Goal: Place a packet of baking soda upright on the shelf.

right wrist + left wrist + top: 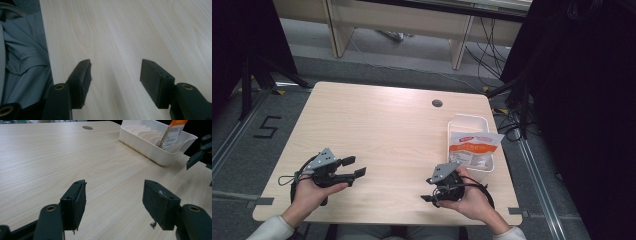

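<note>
High view: pale wooden tabletop (377,125); white plastic tray (458,123) near the right edge, an orange-and-white packet (472,146) lying across it. Left claw (354,167) parted, empty, low at the near left; right claw (428,196) near the front edge, just beside the tray, spread unclear here.

Left gripper view: jaws wide apart, nothing between, tray (140,143) ahead right, packet (175,132) propped inside.

Right gripper view: right claw (113,75) spread over bare wood, grey clothing (22,57) beyond the edge.

Likely next: approach the packet squarely, pinching a free edge.
</note>
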A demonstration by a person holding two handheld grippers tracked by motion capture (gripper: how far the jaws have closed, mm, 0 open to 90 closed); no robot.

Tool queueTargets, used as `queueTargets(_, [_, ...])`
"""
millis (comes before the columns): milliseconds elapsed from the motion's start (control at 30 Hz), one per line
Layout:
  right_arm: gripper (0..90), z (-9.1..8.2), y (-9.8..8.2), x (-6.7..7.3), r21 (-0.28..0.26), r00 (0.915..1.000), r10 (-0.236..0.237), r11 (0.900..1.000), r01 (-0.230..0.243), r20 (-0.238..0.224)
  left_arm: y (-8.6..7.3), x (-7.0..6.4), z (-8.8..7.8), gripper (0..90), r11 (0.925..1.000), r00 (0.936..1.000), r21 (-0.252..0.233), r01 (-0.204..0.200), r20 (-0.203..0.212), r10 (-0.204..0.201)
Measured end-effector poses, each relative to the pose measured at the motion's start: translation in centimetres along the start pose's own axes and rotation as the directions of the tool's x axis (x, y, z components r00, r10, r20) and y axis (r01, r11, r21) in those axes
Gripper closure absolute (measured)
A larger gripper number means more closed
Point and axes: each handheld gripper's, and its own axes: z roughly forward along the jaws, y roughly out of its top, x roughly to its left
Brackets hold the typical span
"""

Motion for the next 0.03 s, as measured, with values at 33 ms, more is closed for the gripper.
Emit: queueTargets(33, [41.8,-0.11,-0.05,0.03,-0.008,1.0,0.001,1.0,-0.001,0.007,0.01,0.0,-0.01,34.9,1.0,1.0,0.002,0.0,-0.002,0.0])
